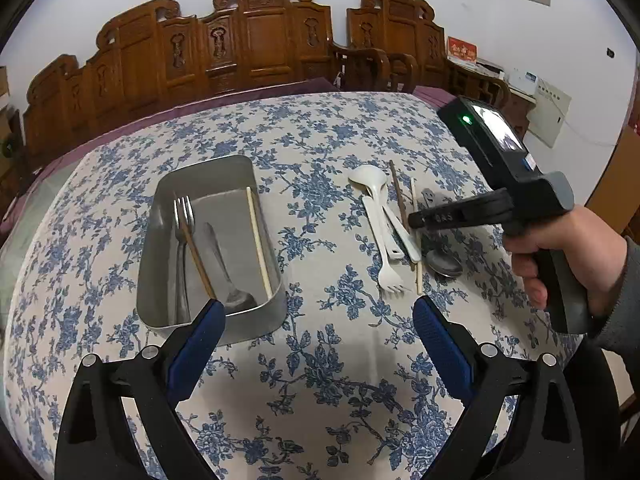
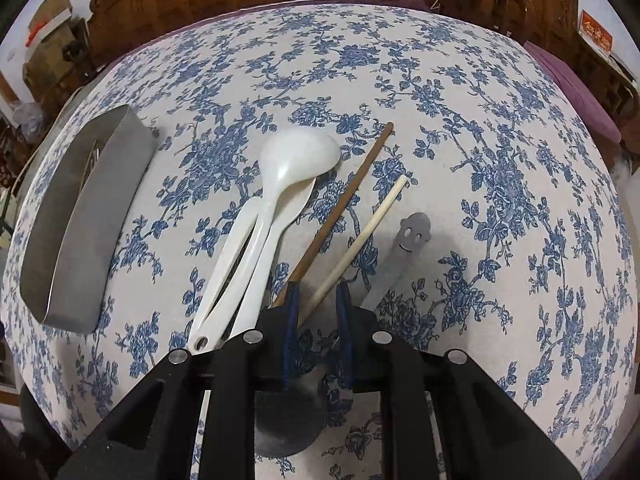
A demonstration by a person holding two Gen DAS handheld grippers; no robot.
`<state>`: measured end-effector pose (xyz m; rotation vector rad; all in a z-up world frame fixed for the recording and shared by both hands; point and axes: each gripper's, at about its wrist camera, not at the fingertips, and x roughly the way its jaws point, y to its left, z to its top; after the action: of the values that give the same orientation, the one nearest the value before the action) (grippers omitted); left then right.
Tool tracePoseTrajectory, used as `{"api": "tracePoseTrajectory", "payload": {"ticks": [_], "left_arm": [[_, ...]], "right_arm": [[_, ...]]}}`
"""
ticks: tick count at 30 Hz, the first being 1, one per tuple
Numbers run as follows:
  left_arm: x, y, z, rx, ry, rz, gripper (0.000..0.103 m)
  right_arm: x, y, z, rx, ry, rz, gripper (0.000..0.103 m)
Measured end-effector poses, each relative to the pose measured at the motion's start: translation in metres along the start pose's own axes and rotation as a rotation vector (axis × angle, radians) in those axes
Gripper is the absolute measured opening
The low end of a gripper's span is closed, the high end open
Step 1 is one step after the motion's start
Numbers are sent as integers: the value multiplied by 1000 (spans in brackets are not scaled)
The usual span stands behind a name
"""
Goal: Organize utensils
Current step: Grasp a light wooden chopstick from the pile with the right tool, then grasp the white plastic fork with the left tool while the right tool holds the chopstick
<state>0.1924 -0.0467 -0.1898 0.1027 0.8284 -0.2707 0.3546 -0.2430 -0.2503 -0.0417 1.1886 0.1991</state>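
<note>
A metal tin [image 1: 160, 216] on the floral tablecloth holds a metal fork [image 1: 183, 216], a metal spoon [image 1: 224, 264], a brown chopstick [image 1: 198, 258] and a pale chopstick [image 1: 258, 240]. To its right lie a white spoon [image 2: 296, 156], a white fork [image 1: 386, 264], a brown chopstick [image 2: 344, 196], a pale chopstick [image 2: 360, 236] and a metal spoon with a smiley handle [image 2: 412, 236]. My left gripper [image 1: 316, 316] is open and empty, near the tin's front. My right gripper [image 2: 318, 300] hovers low with its narrowly parted jaws astride the pale chopstick, not visibly clamping it.
Carved wooden chairs [image 1: 256, 36] stand behind the table's far edge. The tin also shows at the left of the right wrist view [image 2: 92, 216]. A purple cloth [image 2: 572, 92] lies beyond the table at the right.
</note>
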Motion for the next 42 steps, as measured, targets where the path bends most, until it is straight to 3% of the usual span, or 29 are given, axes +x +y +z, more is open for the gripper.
{"api": "tracePoseTrajectory", "payload": {"ticks": [6, 8, 13, 23, 35, 42], "left_arm": [[-1, -3, -1, 0, 0, -3, 91], [0, -3, 0, -2, -1, -4, 91], [4, -4, 2, -9, 1, 0, 91], [27, -19, 7, -4, 40, 7, 91], [62, -40, 18, 16, 100, 10, 91], [91, -46, 35, 19, 172, -15, 70]], "right_arm": [[3, 12, 3, -29, 5, -71, 22], [2, 11, 2, -3, 2, -73, 14], [-1, 6, -4, 40, -10, -23, 7], [-36, -4, -16, 60, -92, 102, 6], [-80, -26, -17, 71, -218, 154, 6], [-100, -37, -26, 60, -249, 189, 6]]}}
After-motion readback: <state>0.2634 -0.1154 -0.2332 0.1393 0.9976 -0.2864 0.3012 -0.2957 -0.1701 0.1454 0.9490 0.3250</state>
